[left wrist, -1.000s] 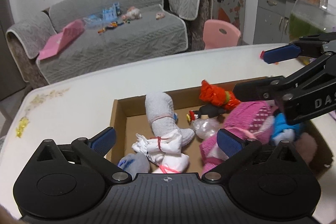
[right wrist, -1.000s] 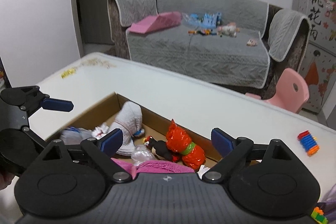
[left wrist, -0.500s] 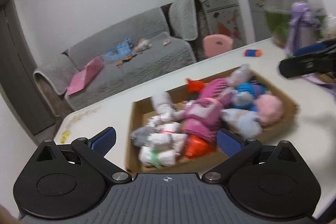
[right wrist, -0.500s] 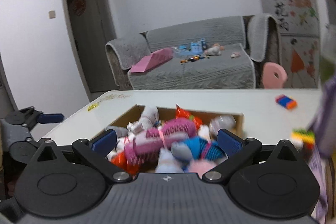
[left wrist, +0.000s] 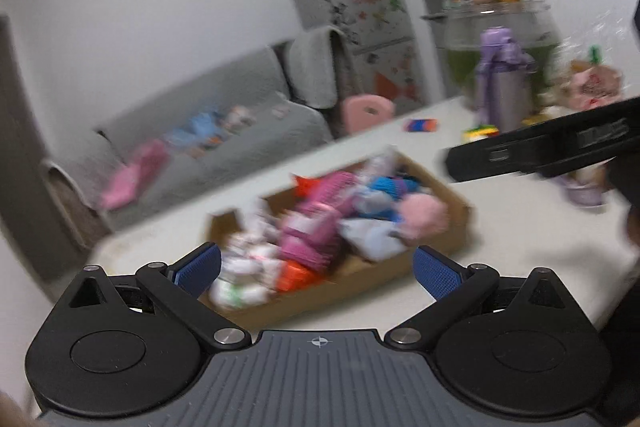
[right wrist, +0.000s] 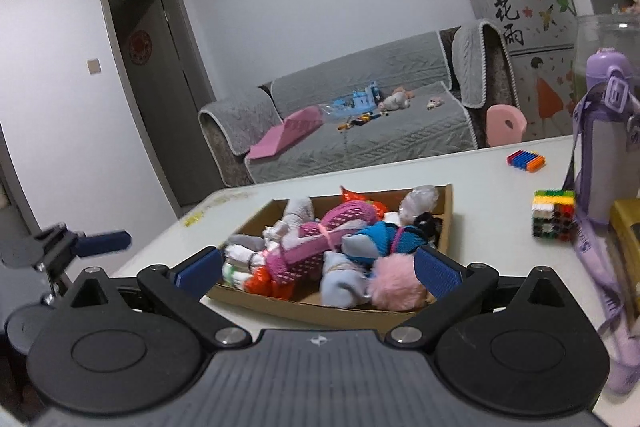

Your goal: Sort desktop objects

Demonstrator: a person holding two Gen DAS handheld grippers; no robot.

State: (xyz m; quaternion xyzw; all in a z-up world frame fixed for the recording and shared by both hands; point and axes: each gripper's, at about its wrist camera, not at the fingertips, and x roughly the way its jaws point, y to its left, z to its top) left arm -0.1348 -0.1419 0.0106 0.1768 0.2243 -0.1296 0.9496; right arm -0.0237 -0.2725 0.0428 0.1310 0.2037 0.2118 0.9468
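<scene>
A shallow cardboard box (right wrist: 449, 211) on the white table is packed with soft things: a pink mesh bundle (right wrist: 320, 239), a pink pompom (right wrist: 396, 287), a blue piece (right wrist: 384, 235), white sock bundles (right wrist: 244, 255). My right gripper (right wrist: 319, 269) is open and empty, short of the box's near wall. In the blurred left wrist view the same box (left wrist: 460, 223) lies ahead of my left gripper (left wrist: 318, 269), whose jaws are wide apart with nothing held. The right gripper's black body (left wrist: 540, 151) crosses the right of that view. A blue fingertip (right wrist: 102, 241) of the left gripper shows at the far left.
Right of the box stand a multicoloured block cube (right wrist: 554, 213), a bundle of coloured sticks (right wrist: 525, 160), a purple strapped bottle (right wrist: 604, 147) and a yellow object (right wrist: 628, 227). The table's left edge (right wrist: 192, 223) is close to the box. A grey sofa and pink chair are beyond.
Both grippers have drawn back from over the box, so the whole box now lies ahead of them. Both views have rolled. The right jaws stand slightly wider.
</scene>
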